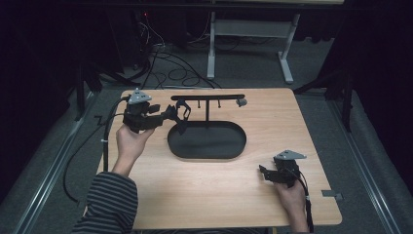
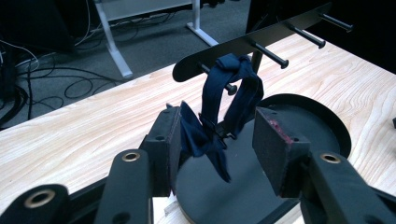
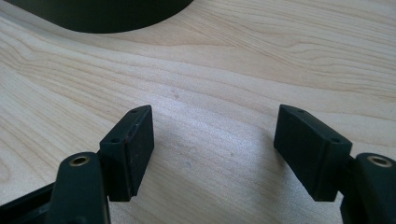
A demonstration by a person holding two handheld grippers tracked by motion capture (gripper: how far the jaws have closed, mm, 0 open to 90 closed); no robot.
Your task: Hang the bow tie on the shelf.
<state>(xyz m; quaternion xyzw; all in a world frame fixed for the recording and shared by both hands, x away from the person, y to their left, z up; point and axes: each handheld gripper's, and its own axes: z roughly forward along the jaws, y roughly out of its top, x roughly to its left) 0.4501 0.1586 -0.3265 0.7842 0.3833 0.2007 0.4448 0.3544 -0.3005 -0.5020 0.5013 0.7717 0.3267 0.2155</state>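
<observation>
Left gripper [image 2: 217,144], jaws apart, straddles the navy strap [image 2: 219,98] looped on the rack's left peg [image 2: 229,87]; right gripper [image 3: 215,149], gaping empty, sits near-right on the table [image 1: 204,195].

A dim lab or studio set up for recording

A lone wooden table [image 1: 204,195] stands on grey carpet [image 1: 321,63] against black surroundings, with loose cables [image 1: 170,68] snaking over the floor, a white desk frame [image 1: 248,44] behind and a small red equipment light [image 1: 145,14] in the dark

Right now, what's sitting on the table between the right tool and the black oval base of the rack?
Nothing: in the high view, bare wood separates the right tool from the oval base.
</observation>
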